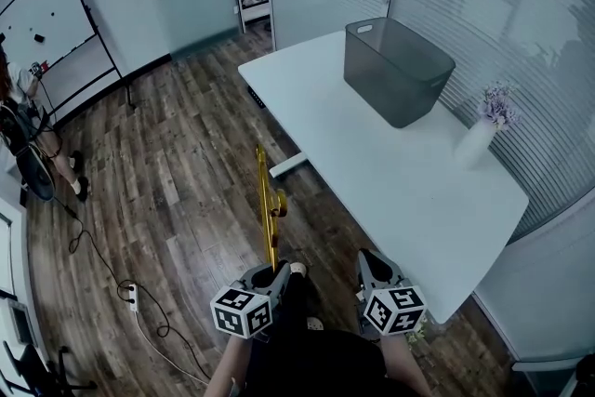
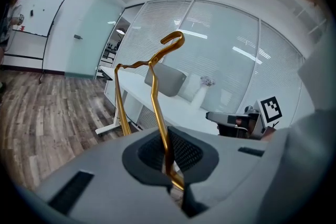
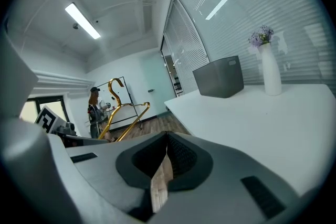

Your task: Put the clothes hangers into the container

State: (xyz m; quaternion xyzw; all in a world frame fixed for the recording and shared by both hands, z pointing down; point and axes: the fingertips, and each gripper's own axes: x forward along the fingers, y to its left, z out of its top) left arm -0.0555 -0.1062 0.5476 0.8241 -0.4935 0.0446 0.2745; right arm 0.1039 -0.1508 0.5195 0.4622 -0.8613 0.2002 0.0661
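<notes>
Right now the left gripper [image 1: 276,271] pinches one thin bar of the gold hanger [image 1: 270,200], out over the floor, well away from the grey container [image 1: 398,70] on the table [image 1: 409,200]. The right gripper [image 1: 374,261] is closed on nothing. I think the long hanger could swing, slip out, or bump the table edge

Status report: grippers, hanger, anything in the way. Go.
Left gripper shut on gold hanger, over the floor. Right gripper shut, empty. Grey container on white table, hanger not yet in. Flower vase stands apart from container.
</notes>
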